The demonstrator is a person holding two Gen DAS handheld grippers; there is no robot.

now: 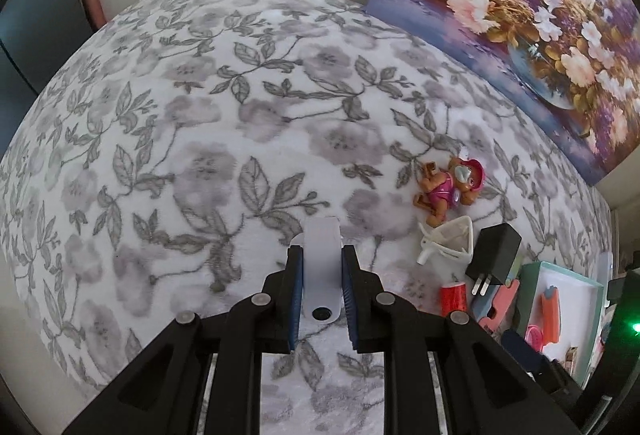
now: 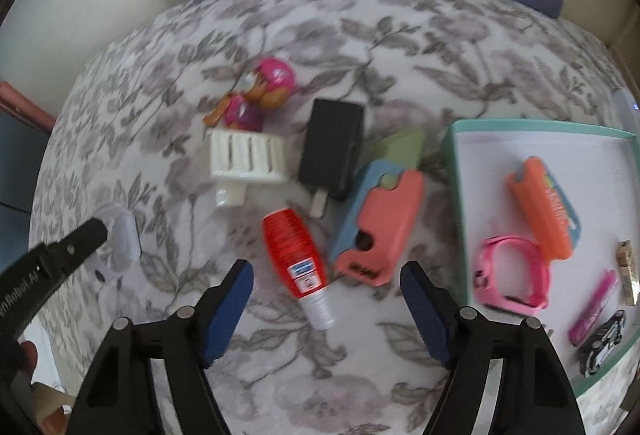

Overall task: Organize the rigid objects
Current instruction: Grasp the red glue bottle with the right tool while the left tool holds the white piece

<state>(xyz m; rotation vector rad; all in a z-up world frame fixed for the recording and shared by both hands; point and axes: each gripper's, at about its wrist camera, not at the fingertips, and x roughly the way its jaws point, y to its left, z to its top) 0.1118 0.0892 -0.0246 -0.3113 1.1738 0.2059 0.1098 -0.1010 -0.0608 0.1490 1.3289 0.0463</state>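
1. Left gripper [image 1: 321, 267], bottom centre of its view, pinches a white plastic piece [image 1: 321, 263].
2. Right gripper [image 2: 326, 291] stands spread above a red bottle [image 2: 298, 263], centre frame.
3. A tray [image 2: 456, 203] sits at right.

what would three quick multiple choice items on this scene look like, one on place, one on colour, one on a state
1. Where is the pink watch?
A. in the tray
B. on the cloth beside the toy dog
C. in the left gripper

2. What colour is the charger?
A. white
B. black
C. red

3. How does the left gripper stand?
A. open over the red bottle
B. open and empty
C. shut on a white clip

Answers:
1 A, the watch lies on the tray's white floor inside the teal rim.
2 B, the plug block by the white basket is black.
3 C, both blue pads press the clip's sides, while the red bottle lies under the right gripper.
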